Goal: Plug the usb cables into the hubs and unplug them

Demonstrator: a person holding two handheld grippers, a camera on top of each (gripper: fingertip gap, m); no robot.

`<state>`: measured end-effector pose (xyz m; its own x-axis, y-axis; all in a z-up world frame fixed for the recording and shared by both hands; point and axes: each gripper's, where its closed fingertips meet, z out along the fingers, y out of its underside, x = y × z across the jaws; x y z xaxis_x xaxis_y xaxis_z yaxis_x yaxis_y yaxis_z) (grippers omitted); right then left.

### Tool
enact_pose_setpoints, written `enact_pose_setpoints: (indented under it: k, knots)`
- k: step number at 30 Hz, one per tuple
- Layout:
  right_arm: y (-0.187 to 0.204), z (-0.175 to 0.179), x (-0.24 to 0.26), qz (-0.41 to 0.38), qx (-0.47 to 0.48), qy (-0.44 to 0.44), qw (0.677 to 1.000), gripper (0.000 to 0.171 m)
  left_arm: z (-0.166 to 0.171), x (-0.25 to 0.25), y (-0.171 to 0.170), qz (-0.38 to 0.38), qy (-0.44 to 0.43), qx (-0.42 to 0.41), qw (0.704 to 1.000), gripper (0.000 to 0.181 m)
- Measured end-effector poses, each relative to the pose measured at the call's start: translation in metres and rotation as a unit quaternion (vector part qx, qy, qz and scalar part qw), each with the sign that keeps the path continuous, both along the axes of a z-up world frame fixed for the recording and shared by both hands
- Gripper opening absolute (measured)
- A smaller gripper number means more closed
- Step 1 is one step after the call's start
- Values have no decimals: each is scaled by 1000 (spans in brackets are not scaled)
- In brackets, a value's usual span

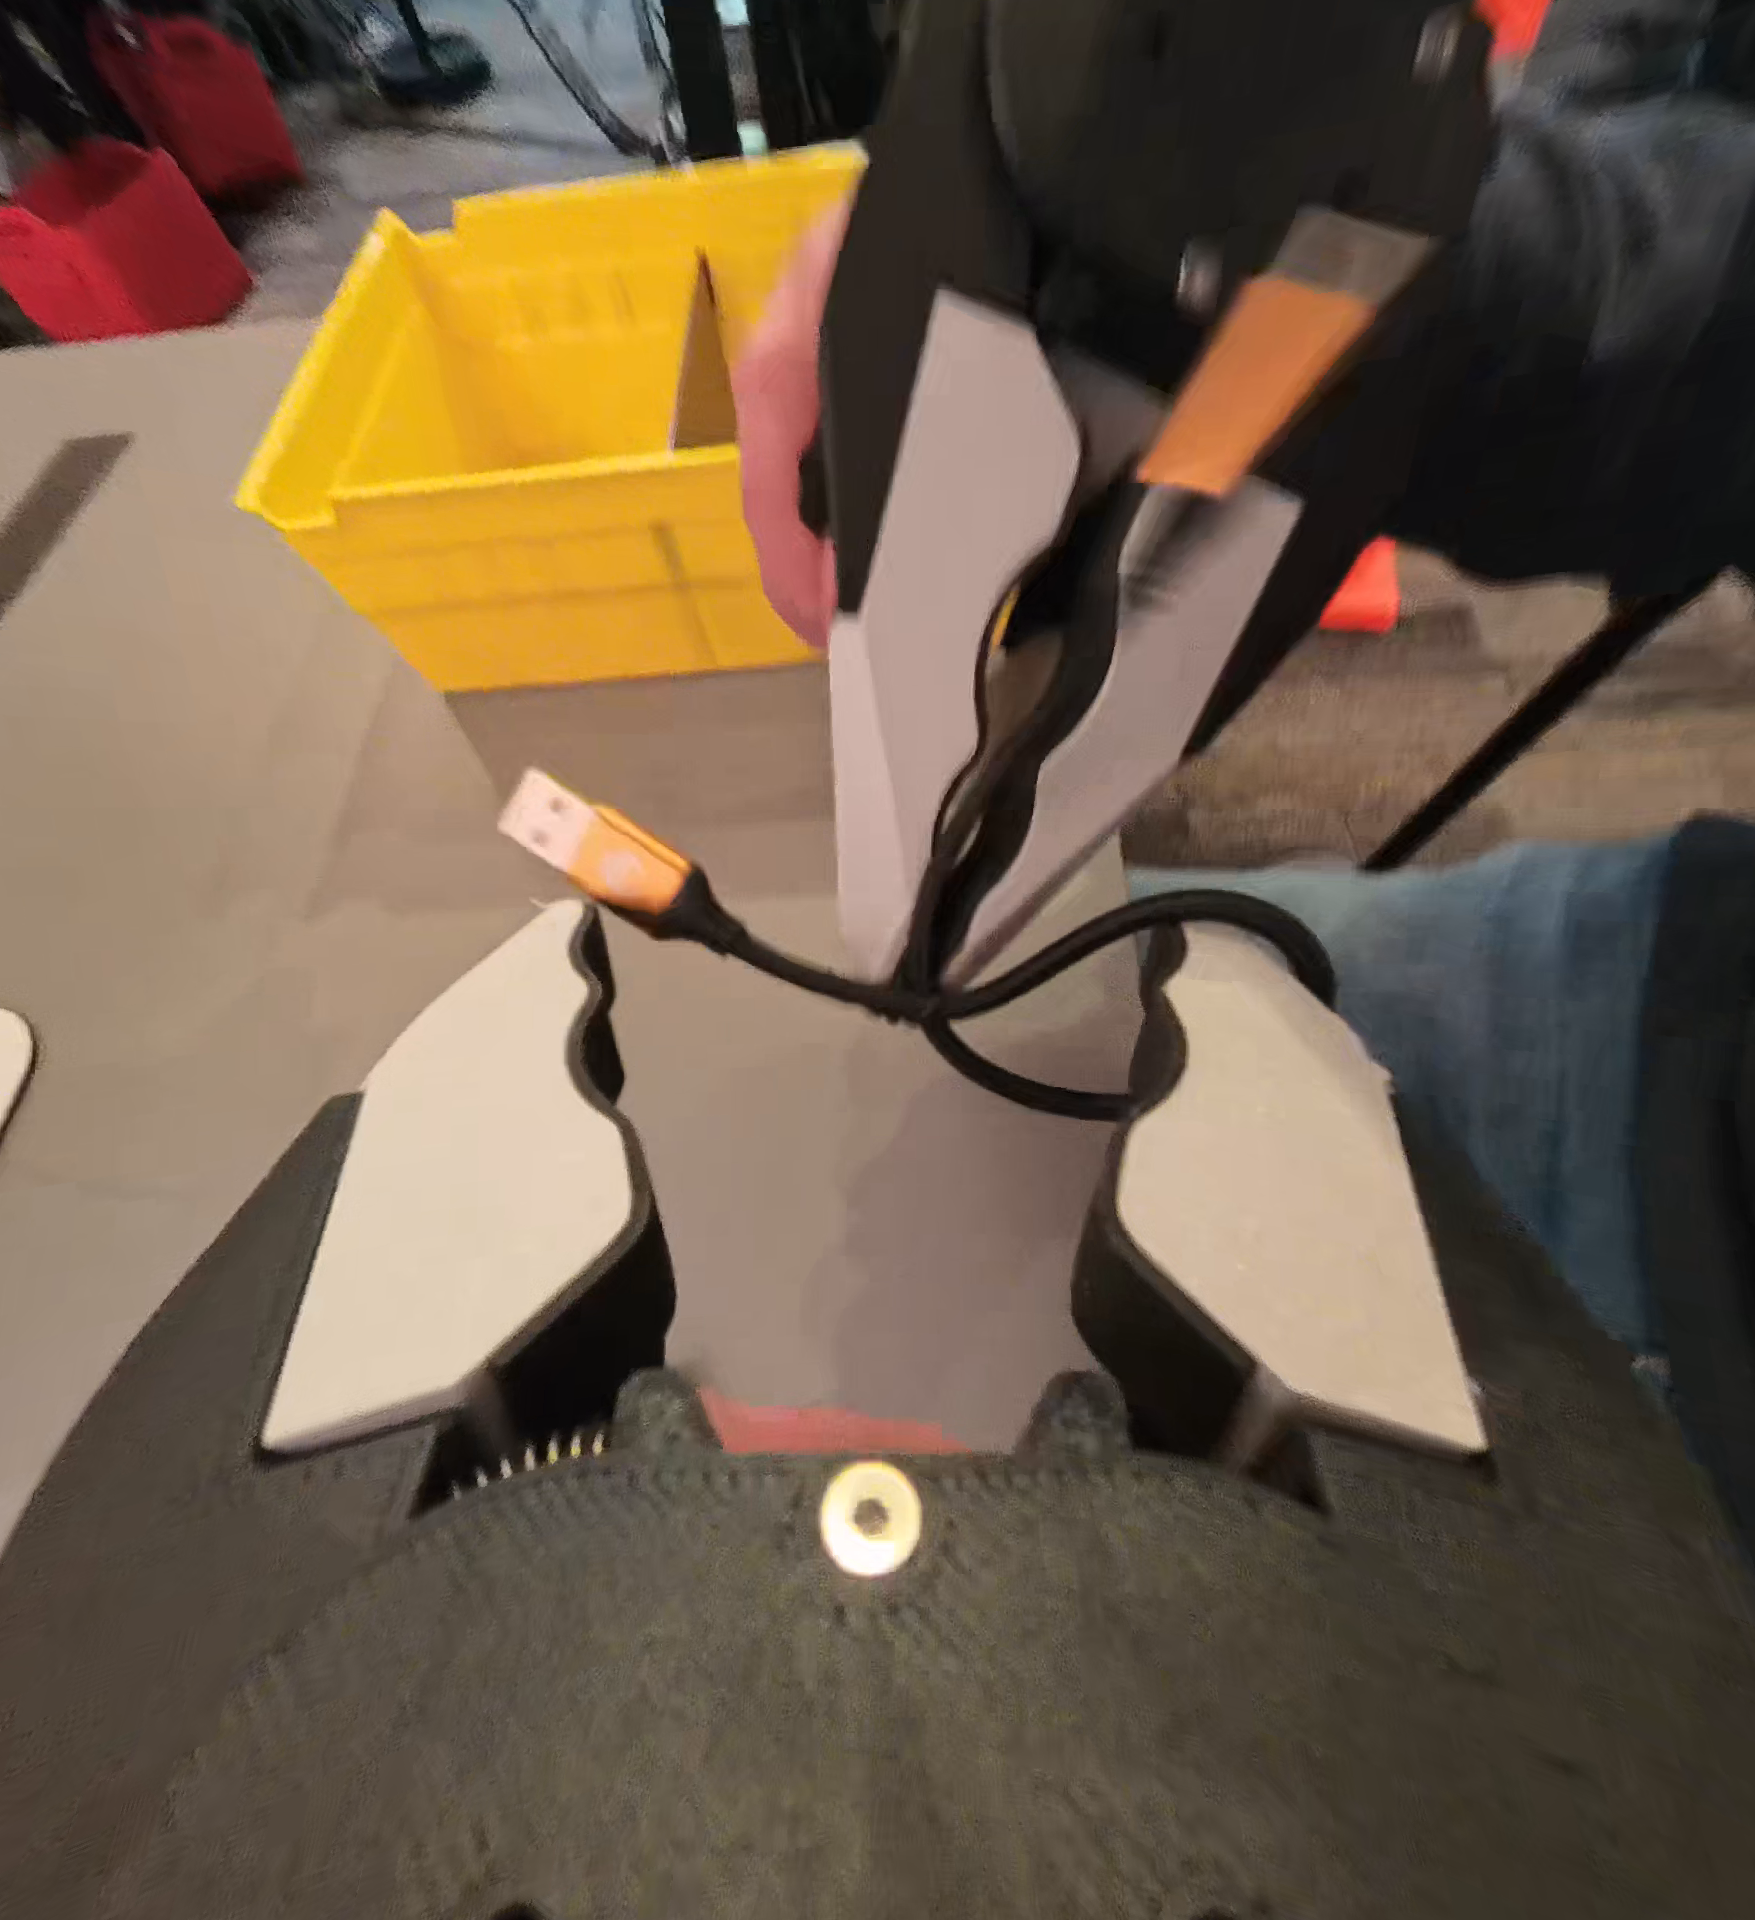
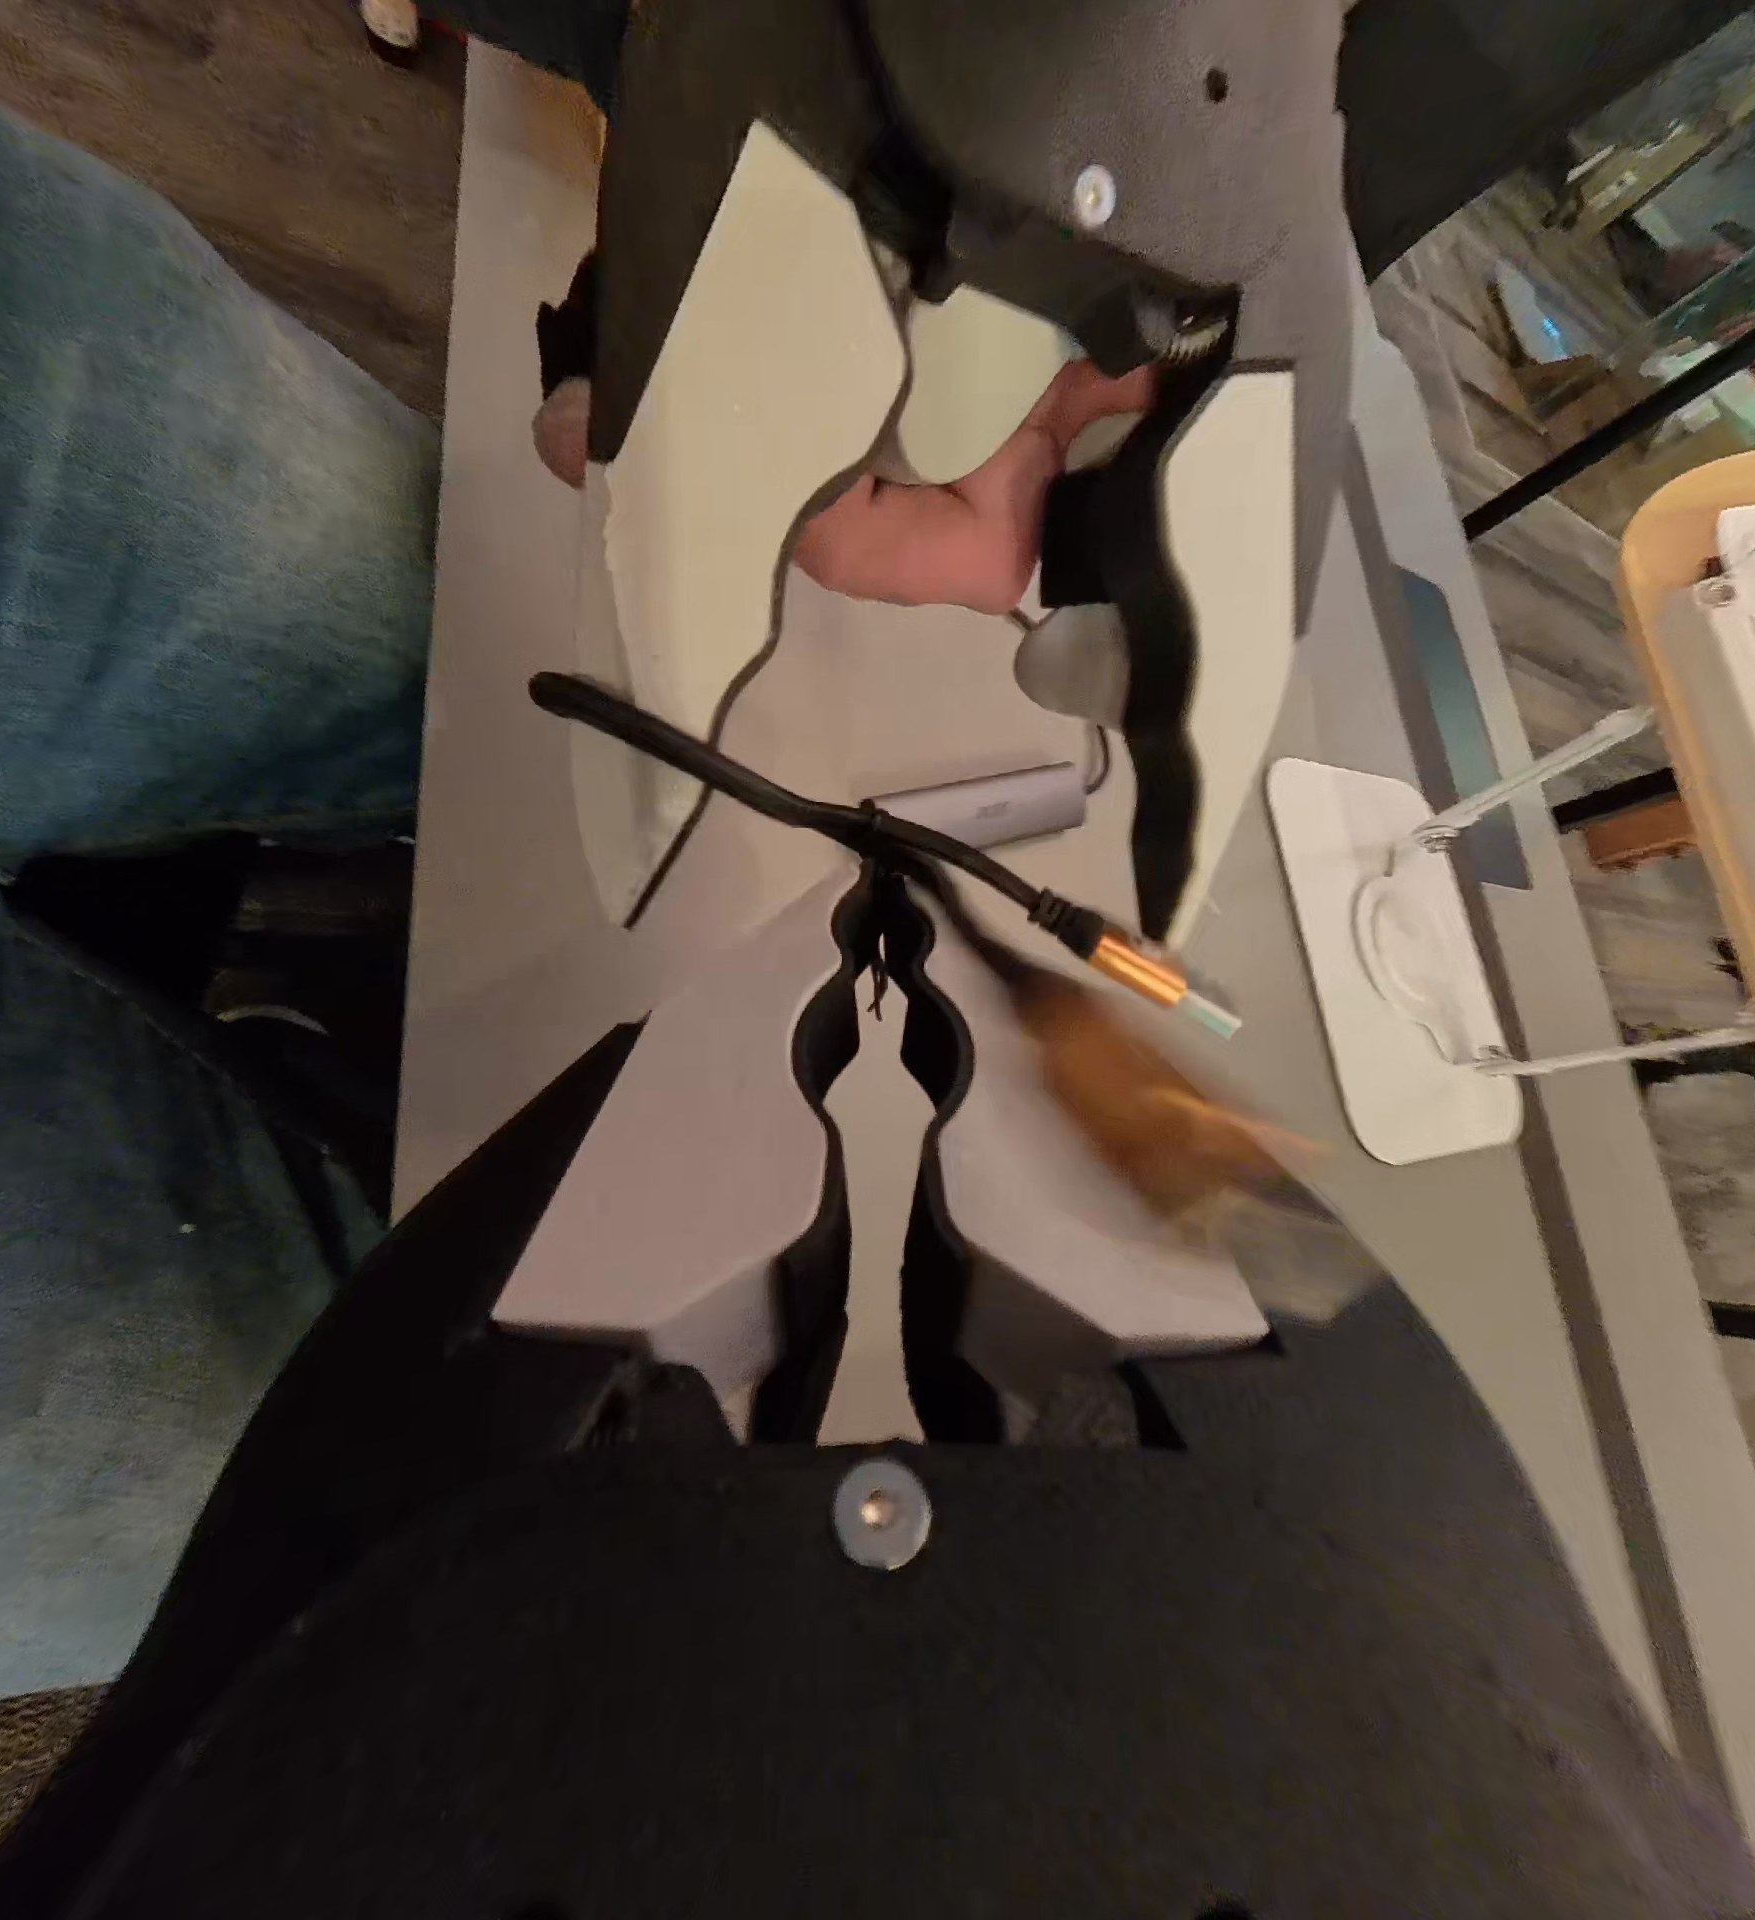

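One orange USB plug (image 1: 592,847) slanting up-left, right gripper's (image 1: 909,961) cable bundle.

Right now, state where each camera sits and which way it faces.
Left wrist view: on the open left gripper, facing across the table toward the yellow bin; a jeans leg shows.
Right wrist view: on the right gripper, looking down at the table and grey hub; jeans and a hand show.
Shared: the bundled USB cable that the right gripper pinches, and each other's gripper.
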<state>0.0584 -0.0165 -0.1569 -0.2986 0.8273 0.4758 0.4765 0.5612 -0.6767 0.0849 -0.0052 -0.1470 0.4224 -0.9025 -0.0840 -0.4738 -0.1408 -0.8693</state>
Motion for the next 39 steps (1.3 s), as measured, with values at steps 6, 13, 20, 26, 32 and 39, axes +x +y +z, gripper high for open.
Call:
enact_pose_setpoints:
  k: [6, 13, 20, 26, 32, 39]
  knots:
    - [-6, -8, -2, 13, -49, -14, 999, 0, 15, 0, 13, 46, -21, 48, 998, 109]
    - [-16, -6, 0, 43, -88, -6, 995, 0, 35, -10, 22, 65, -89, 53, 992, 80]
    - [-26, 0, -6, 62, -61, 5, 996, 0, 13, -34, 56, 171, -38, 27, 984, 74]
    - [-17, 12, 1, 49, -49, 26, 997, 0, -22, -47, 59, 158, 79, 7, 984, 75]
    - [-13, 16, 4, 41, -63, 32, 997, 0, -24, -44, 46, 102, 143, 31, 984, 67]
    - [-7, 4, 9, 19, -40, -12, 999, 0, -26, -48, 39, 67, 189, 55, 978, 35]
